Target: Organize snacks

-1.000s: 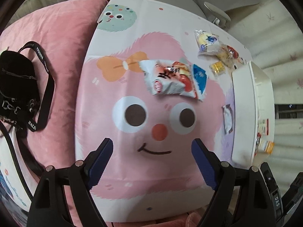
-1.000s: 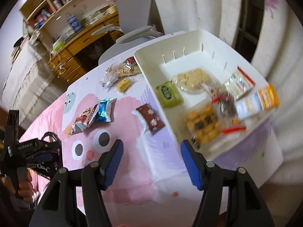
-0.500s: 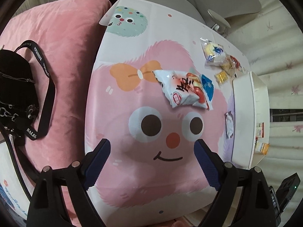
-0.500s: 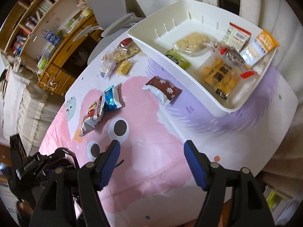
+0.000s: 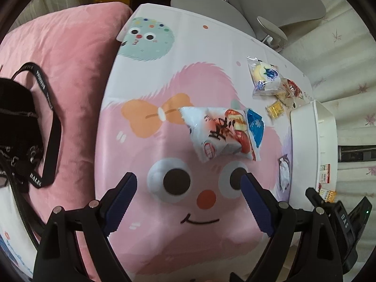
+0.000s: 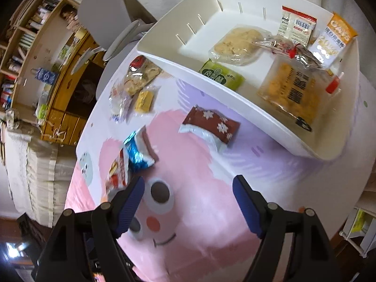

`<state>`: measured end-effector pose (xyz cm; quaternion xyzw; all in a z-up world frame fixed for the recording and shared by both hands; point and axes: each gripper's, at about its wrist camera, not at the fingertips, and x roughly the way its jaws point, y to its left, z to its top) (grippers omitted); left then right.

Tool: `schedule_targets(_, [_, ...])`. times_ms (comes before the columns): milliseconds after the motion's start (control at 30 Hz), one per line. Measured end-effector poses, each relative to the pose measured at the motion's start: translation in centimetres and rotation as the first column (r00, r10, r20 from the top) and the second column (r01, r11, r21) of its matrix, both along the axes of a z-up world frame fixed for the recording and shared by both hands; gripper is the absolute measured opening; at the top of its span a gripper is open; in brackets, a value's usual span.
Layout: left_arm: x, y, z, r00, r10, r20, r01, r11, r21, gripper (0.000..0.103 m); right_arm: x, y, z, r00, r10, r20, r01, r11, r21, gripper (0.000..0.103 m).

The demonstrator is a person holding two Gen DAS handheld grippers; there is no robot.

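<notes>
A white bin holds several snack packs and also shows at the right in the left wrist view. Loose on the cartoon tablecloth lie a red snowflake pack, a blue pack, a white-and-red pack, a small yellow pack and clear-wrapped pastries. My left gripper is open and empty above the cloth, short of the white-and-red pack. My right gripper is open and empty, below the snowflake pack.
A pink cushion with a black strapped bag lies left of the table. A grey chair stands behind it. A wooden desk and shelves are at the far left in the right wrist view.
Both grippers moved forward over the table, nearer to the loose packs. The right wrist view swung down toward the cloth. Both stayed open and empty.
</notes>
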<state>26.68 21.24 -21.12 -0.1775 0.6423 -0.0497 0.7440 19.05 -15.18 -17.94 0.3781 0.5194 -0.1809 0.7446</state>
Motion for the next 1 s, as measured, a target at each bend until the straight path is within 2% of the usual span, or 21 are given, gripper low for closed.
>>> schedule_targets(300, [4.1, -2.9, -3.2, 0.999, -0.002, -0.041, 0.003, 1.000, 0.027, 0.089, 3.0, -1.1, -3.7, 0.997, -0.081, -0.003, 0.080, 0.993, -0.090, 0.077])
schedule_targets(567, [6.7, -5.4, -5.4, 0.997, -0.017, -0.074, 0.022, 0.997, 0.067, 0.089, 5.8, -0.8, -5.7, 0.999, -0.045, -0.031, 0.037, 0.977, -0.209, 0.077])
schedule_targets(733, [7.5, -6.7, -6.5, 0.995, -0.035, -0.097, 0.043, 0.996, 0.083, 0.095, 6.6, -0.4, -6.2, 0.997, -0.020, -0.074, -0.001, 0.963, -0.269, 0.077])
schedule_targets(1000, [8.4, -8.4, -8.0, 0.988, -0.061, -0.138, 0.075, 0.992, 0.097, 0.097, 7.5, -0.9, -7.2, 0.993, 0.003, -0.122, -0.039, 0.954, -0.298, 0.077])
